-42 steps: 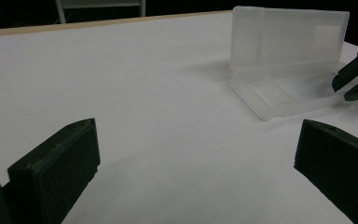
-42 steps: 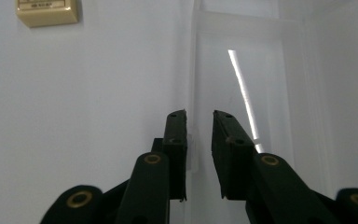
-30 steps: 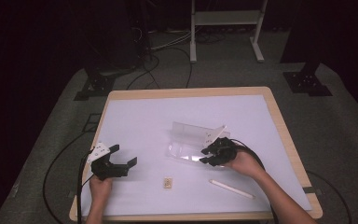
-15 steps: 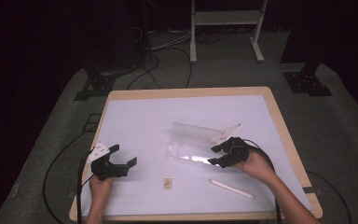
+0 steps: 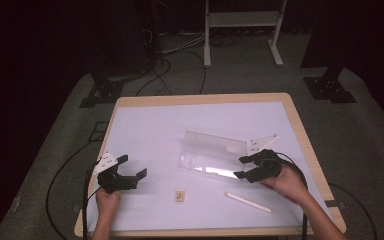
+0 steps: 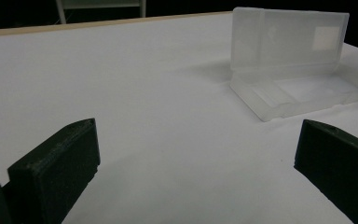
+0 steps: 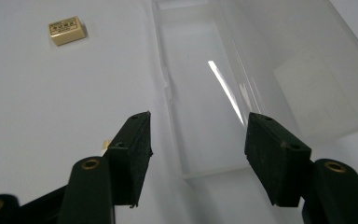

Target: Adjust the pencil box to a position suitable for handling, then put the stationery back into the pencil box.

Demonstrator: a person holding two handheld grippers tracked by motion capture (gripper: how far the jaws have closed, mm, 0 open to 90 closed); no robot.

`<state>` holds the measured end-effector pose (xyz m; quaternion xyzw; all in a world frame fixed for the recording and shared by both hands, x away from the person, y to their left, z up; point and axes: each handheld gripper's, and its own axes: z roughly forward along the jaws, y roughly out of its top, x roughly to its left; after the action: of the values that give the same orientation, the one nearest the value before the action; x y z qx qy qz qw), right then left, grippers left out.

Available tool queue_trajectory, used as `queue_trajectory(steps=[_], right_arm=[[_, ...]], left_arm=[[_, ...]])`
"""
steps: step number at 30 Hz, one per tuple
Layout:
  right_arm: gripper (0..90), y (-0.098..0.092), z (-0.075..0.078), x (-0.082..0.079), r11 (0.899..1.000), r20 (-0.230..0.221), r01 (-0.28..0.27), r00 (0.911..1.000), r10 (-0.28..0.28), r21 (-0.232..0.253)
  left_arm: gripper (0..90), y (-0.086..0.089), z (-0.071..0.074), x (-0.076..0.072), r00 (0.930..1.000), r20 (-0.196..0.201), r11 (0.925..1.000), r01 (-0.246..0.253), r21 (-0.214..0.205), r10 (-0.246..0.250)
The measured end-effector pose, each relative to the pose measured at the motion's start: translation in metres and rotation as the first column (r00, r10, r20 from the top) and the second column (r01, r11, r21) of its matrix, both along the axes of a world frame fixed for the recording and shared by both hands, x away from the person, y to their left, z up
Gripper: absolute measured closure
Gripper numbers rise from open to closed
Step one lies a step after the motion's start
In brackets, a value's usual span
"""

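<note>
A: What do we see on the table at this moment?

B: We see a clear plastic box lying open, a little right of the middle. Its lid stands up at the far side, and the tray part lies flat toward us.

A: And where is our right gripper?

B: It is at the right end of the box, just beside it. In the right gripper view the near end of the box lies between the two jaws, but the pads do not press on it. The jaws have just been opening, and now they stand rather wide, with nothing held.

A: Our left gripper?

B: It is near the front left corner of the table, well apart from the box. Its jaws are wide open and between them there is only the white surface. In the left gripper view the box is farther off, to the right.

A: Are there other things?

B: Yes. A small tan block with a label lies in front of the box, and a white stick lies near our right hand, close to the front edge. Both lie apart from the box.
</note>
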<state>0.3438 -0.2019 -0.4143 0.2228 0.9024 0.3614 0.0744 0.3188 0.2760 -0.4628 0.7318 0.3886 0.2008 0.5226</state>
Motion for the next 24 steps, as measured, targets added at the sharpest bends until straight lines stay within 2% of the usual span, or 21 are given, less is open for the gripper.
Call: queue_trajectory(steps=[5,11,24], right_arm=[[40.1,-0.015,-0.002,-0.007,1.000,0.010,0.028,0.9996,-0.028,0.009],[40.1,-0.032,-0.006,-0.011,0.998,0.003,0.062,0.9980,-0.062,0.007],[41.2,-0.052,-0.010,-0.021,0.995,-0.006,0.099,0.9951,-0.099,-0.006]], left_arm=[[0.0,0.000,0.000,0.000,1.0000,-0.001,1.0000,0.001,0.002,-0.001],[0.0,0.000,0.000,0.000,1.0000,-0.002,1.0000,-0.001,0.002,0.001],[0.0,0.000,0.000,0.000,1.0000,-0.003,1.0000,-0.002,0.004,0.003]])
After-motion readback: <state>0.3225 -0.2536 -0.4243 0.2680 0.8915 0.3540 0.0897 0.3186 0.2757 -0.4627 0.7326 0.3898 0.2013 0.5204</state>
